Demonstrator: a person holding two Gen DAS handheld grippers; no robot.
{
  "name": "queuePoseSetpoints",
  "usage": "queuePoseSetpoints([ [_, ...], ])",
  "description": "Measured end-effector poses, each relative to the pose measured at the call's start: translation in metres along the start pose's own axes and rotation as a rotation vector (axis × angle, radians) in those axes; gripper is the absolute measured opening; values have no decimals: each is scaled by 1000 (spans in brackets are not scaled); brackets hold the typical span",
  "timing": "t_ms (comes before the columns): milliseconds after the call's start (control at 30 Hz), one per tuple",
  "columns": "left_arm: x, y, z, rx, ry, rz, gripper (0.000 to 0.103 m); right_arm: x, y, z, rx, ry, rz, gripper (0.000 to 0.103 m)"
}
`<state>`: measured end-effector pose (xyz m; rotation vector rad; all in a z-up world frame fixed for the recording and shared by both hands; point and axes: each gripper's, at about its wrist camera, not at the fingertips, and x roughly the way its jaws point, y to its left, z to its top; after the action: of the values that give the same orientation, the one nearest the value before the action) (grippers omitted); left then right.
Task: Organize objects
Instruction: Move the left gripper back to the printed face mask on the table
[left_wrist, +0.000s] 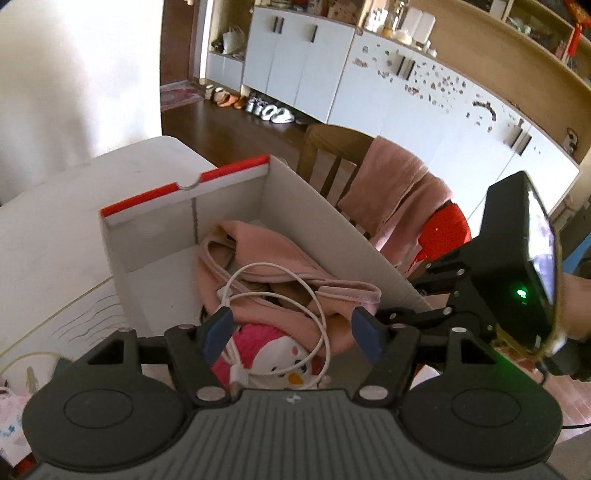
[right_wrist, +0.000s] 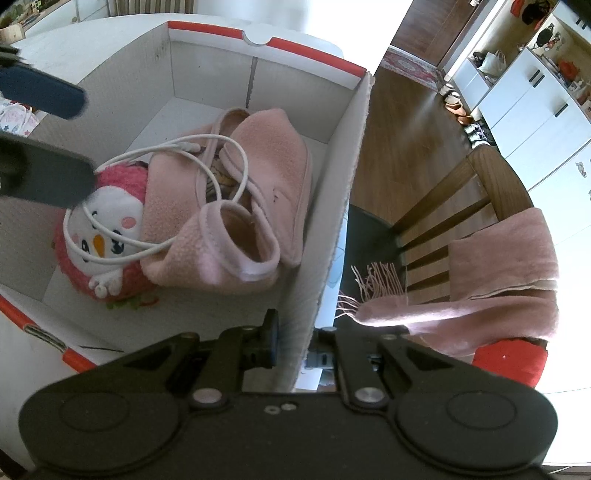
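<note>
A white cardboard box with a red rim (left_wrist: 229, 173) (right_wrist: 332, 177) stands on the white table. Inside lie pink fleece slippers (left_wrist: 258, 254) (right_wrist: 258, 177), a pink penguin plush (left_wrist: 280, 354) (right_wrist: 107, 229) and a coiled white cable (left_wrist: 314, 295) (right_wrist: 207, 147) on top of them. My left gripper (left_wrist: 291, 332) is open and empty, hovering over the box above the cable and plush; its fingers (right_wrist: 44, 173) show at the left of the right wrist view. My right gripper (right_wrist: 295, 347) is shut on the box's right wall.
A wooden chair (right_wrist: 443, 221) (left_wrist: 332, 155) draped with a pink scarf (right_wrist: 498, 288) (left_wrist: 399, 199) stands right beside the box. A red object (right_wrist: 509, 362) lies under the scarf. White cabinets (left_wrist: 406, 92) and shoes (left_wrist: 258, 107) line the far wall.
</note>
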<state>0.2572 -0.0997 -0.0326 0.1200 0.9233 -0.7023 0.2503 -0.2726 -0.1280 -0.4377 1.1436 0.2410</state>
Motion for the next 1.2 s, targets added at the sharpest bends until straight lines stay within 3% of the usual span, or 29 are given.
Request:
queuePoseSetpoints([
  [167,-25,11,-8,-30,-38,22,70,0,0,-1,-6,2,-4,11],
  [467,-68,55,-35,-122,-87,99,83,0,-2,-2,-7,8,-9,11],
  [667,-83,94,-56,-181,-74,200,84,0,-3,-2,-7,14,-17,12],
  [800,-90,120,-69,-207,-71,277,98,-2,-1,-2,-5,18,-23,12],
  [967,-97,155,-84,-250,-83,331,102,-1,-2,-1,-4,21,-28,12],
  [1200,-84,195,-95,-307,-24,411,103,-2,-1,0,-2,26,-32,13],
])
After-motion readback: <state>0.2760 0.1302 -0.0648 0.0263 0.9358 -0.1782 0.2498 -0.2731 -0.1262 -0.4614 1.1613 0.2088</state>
